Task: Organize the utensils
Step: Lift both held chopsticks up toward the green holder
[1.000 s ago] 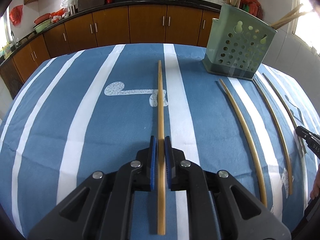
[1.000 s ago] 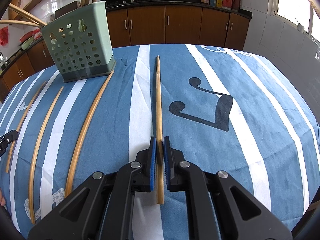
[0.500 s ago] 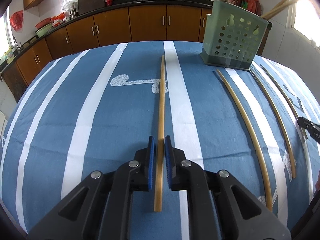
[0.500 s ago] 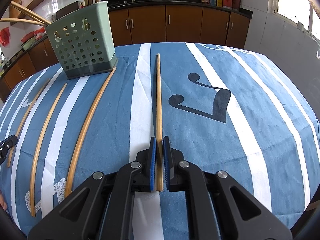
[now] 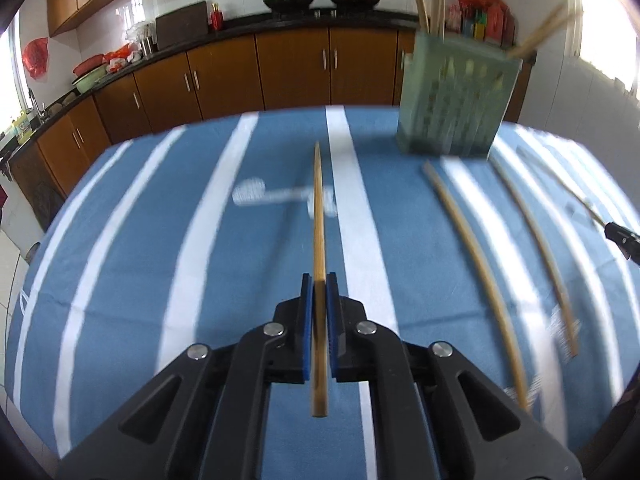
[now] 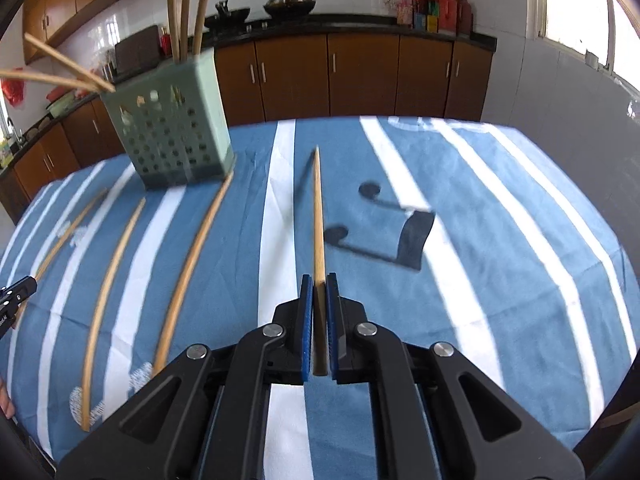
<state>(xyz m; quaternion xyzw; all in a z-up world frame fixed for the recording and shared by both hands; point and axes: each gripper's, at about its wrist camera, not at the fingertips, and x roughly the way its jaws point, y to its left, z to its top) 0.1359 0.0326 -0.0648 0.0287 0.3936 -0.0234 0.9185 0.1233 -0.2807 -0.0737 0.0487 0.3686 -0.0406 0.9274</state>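
Observation:
My left gripper (image 5: 319,280) is shut on a wooden chopstick (image 5: 318,216) that points away from me, lifted off the blue striped cloth. In the same way my right gripper (image 6: 319,280) is shut on a second chopstick (image 6: 317,208), whose shadow falls on the cloth to its left. A green perforated utensil holder (image 5: 454,100) (image 6: 172,128) stands at the far side of the table with several chopsticks sticking out of it. Between the two grippers three more chopsticks (image 5: 476,264) (image 6: 192,256) lie loose on the cloth.
The table's blue and white striped cloth (image 5: 200,240) (image 6: 500,220) fills both views. Behind it runs a kitchen counter with brown cabinets (image 5: 292,68), woks and bottles. The tip of the other gripper shows at the right edge (image 5: 622,238) and the left edge (image 6: 16,292).
Both grippers have risen with their chopsticks, which now hang off the cloth. The holder and the loose chopsticks look farther below and blurred by the motion.

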